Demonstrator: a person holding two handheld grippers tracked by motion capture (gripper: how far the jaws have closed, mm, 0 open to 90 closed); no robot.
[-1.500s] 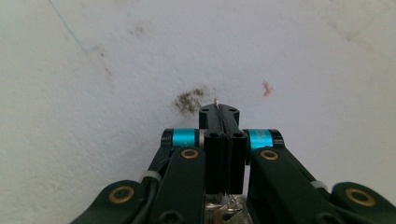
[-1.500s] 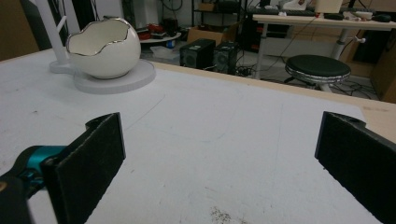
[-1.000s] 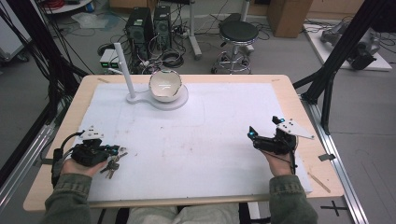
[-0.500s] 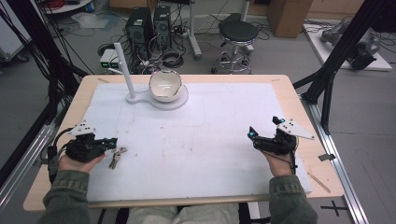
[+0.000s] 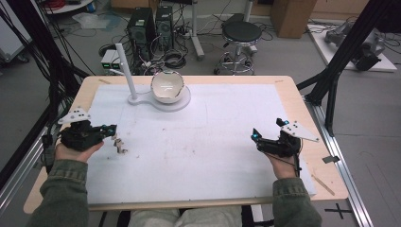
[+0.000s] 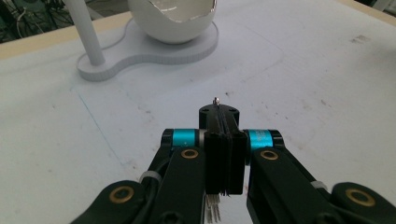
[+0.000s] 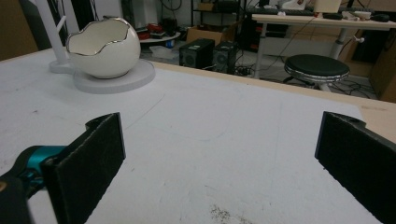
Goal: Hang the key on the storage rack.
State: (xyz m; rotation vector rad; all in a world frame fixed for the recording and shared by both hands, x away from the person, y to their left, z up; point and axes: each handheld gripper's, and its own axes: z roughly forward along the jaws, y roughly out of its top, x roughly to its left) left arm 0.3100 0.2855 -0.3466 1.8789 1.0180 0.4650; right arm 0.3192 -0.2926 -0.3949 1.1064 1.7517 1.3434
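A small bunch of silvery metal keys [image 5: 119, 144] hangs from the shut left claw [image 5: 112, 131], pinched by its thin ring, dangling just above the white table [image 5: 213, 142] near its left edge.

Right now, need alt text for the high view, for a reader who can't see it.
The left gripper, shut on a bunch of keys, holds them dangling over the white mat; the right gripper rests open opposite. An egg-shaped bowl sits on a white stand at the far side.

overhead forward-down, gripper views low, sharing bowl [image 5: 167, 87]
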